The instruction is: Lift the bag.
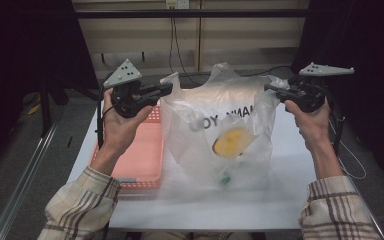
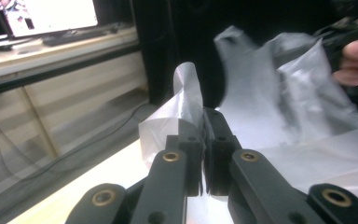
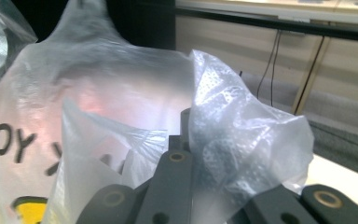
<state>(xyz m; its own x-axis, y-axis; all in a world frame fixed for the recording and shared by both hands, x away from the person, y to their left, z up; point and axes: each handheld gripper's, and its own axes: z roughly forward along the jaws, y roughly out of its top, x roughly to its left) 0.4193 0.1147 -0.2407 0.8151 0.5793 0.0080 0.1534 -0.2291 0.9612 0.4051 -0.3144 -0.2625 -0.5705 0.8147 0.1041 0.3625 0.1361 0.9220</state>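
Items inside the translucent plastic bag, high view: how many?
2 visible through the translucent plastic bag: a round yellow item mid-bag, and a small green item near the bottom. Folds may hide more.

I'm seeing a translucent white bag [image 1: 220,125] with black lettering, something yellow [image 1: 231,141] inside, a pink basket [image 1: 142,160], white desk [image 1: 205,210], plaid sleeves [image 1: 80,205].
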